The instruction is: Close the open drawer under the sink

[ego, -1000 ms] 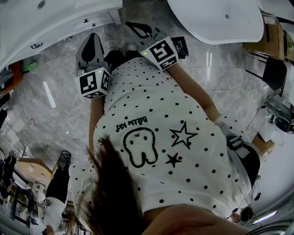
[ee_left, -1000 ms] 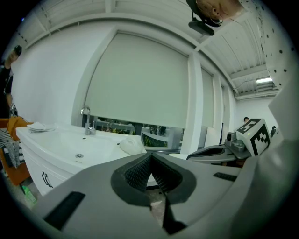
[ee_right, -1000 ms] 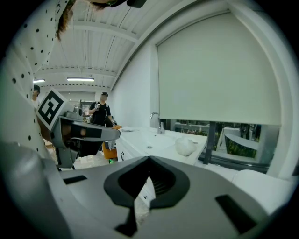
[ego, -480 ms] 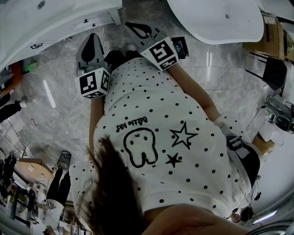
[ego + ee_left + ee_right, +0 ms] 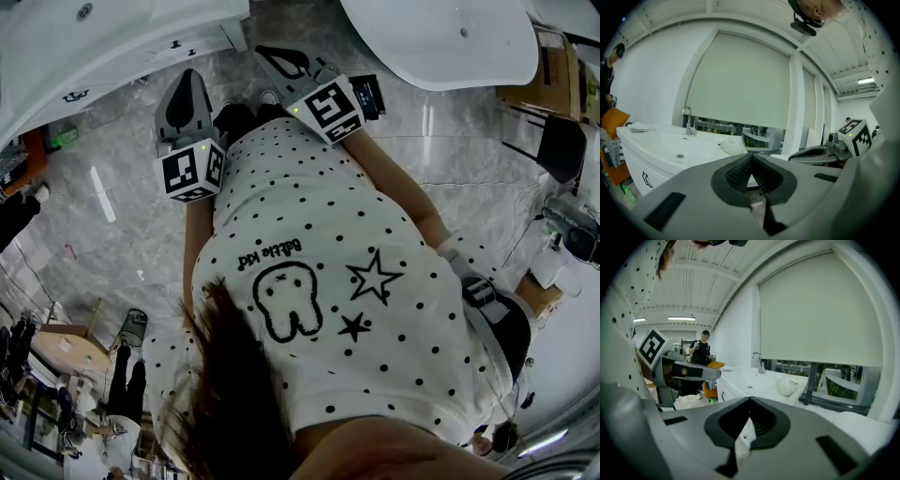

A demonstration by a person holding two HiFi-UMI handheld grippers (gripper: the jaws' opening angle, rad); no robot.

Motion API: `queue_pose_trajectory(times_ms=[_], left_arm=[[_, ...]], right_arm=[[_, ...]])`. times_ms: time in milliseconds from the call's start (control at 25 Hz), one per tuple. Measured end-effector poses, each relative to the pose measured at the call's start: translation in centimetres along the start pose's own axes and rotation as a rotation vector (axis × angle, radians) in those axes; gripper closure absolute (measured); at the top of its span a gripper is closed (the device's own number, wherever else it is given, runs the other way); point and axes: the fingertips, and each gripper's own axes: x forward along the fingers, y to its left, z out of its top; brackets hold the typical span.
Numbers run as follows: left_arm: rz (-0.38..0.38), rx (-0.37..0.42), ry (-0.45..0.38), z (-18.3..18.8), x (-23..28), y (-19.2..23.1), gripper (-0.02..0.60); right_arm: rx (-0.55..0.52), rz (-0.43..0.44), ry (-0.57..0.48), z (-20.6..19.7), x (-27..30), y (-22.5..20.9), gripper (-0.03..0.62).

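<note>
A white sink cabinet (image 5: 103, 42) with dark drawer handles (image 5: 75, 94) runs along the top left of the head view; I cannot make out an open drawer there. In the left gripper view the same cabinet (image 5: 642, 161) carries a basin and a chrome faucet (image 5: 687, 121). My left gripper (image 5: 192, 77) is held in front of my chest, shut and empty, its ribbed pads meeting (image 5: 751, 158). Beside it my right gripper (image 5: 269, 50) is also shut with nothing in it (image 5: 750, 401). Both point toward the cabinet and stand apart from it.
A large white tub (image 5: 441, 37) fills the top right over a grey marble floor (image 5: 122, 234). Cardboard boxes (image 5: 558, 75) and gear stand at the right edge. A person in black (image 5: 701, 355) stands by the cabinet's far end. A white cloth (image 5: 786, 386) lies on the counter.
Both grippers have kept still. Only bystanders at the left edge and bottom left of the head view have shifted.
</note>
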Motion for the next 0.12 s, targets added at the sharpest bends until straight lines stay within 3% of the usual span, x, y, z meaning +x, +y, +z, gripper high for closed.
queue_pose_trajectory(times_ms=[120], left_arm=[[0.002, 0.0, -0.001, 0.02, -0.07, -0.08, 0.577]], right_arm=[[-0.001, 0.001, -0.001, 0.02, -0.13, -0.02, 0.58]])
